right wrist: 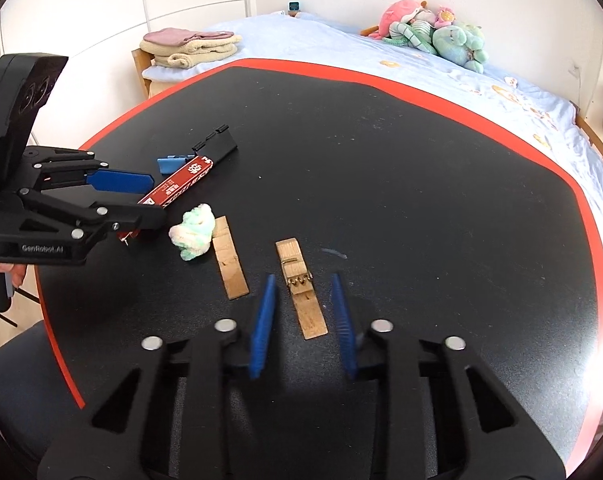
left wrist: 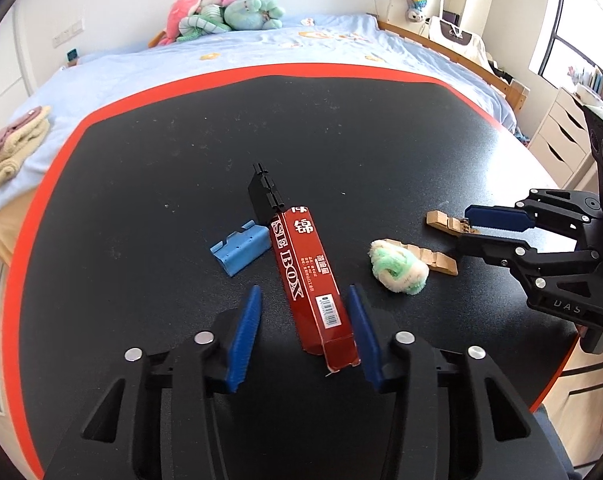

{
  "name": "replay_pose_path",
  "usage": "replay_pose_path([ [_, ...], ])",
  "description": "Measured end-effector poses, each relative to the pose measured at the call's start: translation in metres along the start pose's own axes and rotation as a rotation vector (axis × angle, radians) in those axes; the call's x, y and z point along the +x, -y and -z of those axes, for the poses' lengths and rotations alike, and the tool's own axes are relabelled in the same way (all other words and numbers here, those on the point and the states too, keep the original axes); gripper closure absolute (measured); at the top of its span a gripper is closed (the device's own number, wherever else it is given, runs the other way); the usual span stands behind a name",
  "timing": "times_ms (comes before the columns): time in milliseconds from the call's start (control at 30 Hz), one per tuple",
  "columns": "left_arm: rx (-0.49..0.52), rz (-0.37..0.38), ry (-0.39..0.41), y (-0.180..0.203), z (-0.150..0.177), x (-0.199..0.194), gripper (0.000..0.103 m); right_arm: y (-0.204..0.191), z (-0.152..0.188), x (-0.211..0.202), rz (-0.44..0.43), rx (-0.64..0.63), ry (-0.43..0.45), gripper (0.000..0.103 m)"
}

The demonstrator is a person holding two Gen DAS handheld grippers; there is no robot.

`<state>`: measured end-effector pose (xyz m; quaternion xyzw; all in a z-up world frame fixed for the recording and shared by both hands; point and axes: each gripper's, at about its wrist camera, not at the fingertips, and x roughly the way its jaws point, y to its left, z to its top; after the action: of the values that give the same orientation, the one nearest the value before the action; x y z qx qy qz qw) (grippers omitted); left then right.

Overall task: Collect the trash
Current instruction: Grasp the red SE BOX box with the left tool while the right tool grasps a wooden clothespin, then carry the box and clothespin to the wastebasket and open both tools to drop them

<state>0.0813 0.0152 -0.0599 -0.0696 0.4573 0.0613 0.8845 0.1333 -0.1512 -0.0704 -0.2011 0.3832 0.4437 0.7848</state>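
On the black table [left wrist: 149,168] with its red border, the trash lies in a loose row. Farthest left is a blue plastic clip piece [left wrist: 240,246], with a black plastic piece [left wrist: 264,195] just beyond it, touching the far end of a long red carton [left wrist: 310,276].

The left claw [left wrist: 304,322] straddles the near end of that carton. Its right blue pad lies against the carton's edge, while a clear gap shows between the left pad and the carton, so the claw stands released around it rather than clenched.

Right of the carton sits a green-and-white fluffy wad [left wrist: 397,266], resting against a flat wooden clothespin half [right wrist: 229,264].

Farther right lies a wooden clothespin with a metal spring [right wrist: 300,288]. The right claw [right wrist: 304,316] brackets its near half, both blue pads blurred and standing just apart from the wood on either side; it is not yet clenched on the pin.

Beyond the table is a bed [right wrist: 341,46] with a pale blue cover, plush toys [right wrist: 433,30] and folded towels [right wrist: 189,46].
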Motion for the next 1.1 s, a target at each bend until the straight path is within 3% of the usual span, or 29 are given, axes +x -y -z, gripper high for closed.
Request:
replay_pose_path([
  [67, 0.003, 0.005, -0.001, -0.001, 0.0, 0.0, 0.07, -0.001, -0.001, 0.0, 0.001, 0.004, -0.005, 0.09],
  [100, 0.005, 0.007, -0.002, -0.001, 0.0, 0.0, 0.076, -0.001, -0.001, 0.0, 0.0, 0.005, -0.007, 0.09],
  [200, 0.004, 0.024, -0.007, -0.003, -0.002, 0.0, 0.079, -0.002, -0.002, 0.0, -0.001, 0.01, -0.011, 0.091],
  [533, 0.035, 0.063, 0.008, -0.001, 0.001, -0.012, 0.081, -0.005, -0.001, -0.018, 0.002, 0.042, 0.011, 0.091],
  [1100, 0.131, 0.139, 0.058, 0.017, 0.03, -0.083, 0.081, -0.037, 0.018, -0.092, -0.018, 0.051, 0.089, 0.091],
])
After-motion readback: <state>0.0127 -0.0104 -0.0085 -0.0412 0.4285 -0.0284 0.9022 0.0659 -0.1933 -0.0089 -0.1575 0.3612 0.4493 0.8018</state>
